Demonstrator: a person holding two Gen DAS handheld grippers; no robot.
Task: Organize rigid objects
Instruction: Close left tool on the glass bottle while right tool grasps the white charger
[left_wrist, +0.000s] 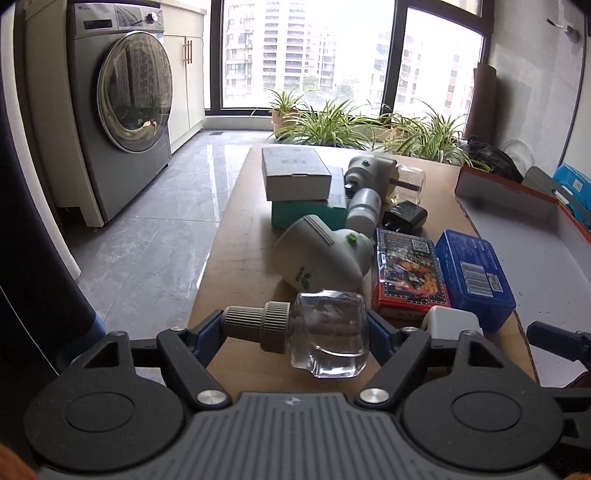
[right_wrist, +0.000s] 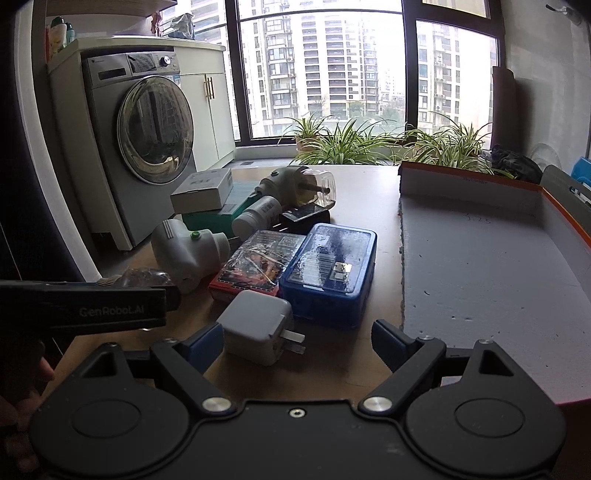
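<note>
a: big open box (right_wrist: 480, 258) on the right of the table (left_wrist: 236, 258), grey floor, orange rim, nothing in it at all.

b: and the clear glass bottle (left_wrist: 328, 336)?

a: lying on its side between the blue pads of the left gripper (left_wrist: 295, 328), ribbed grey cap pointing left. one pad sits at the cap end, the other against the glass base, so the gripper is clenched on the bottle, down at the near edge of the table.

b: right gripper (right_wrist: 297, 341)?

a: jaws spread wide. a white charger (right_wrist: 258, 325) lies between them, prongs pointing right, just beside the left pad. whether they touch, i cannot tell.

b: what else is in the pile?

a: a blue box (right_wrist: 328, 273) beside a red card pack (right_wrist: 255, 273), a white plug-in gadget (left_wrist: 321, 254) with a green button, a white box (left_wrist: 295, 173) stacked on a green one (left_wrist: 306, 214), a small white bottle (left_wrist: 364, 210), a black adapter (left_wrist: 404, 218).

b: hidden bits?

a: from the right wrist view the left gripper's dark arm covers most of the glass bottle. a second gadget (right_wrist: 295, 184) at the back, with a clear part, is half behind the others. labels are too blurred to read.

b: room to move?

a: bare wood at the table's left strip and between the pile and the box. open tiled floor (left_wrist: 147, 221) runs to the washing machine (left_wrist: 122, 103).
</note>
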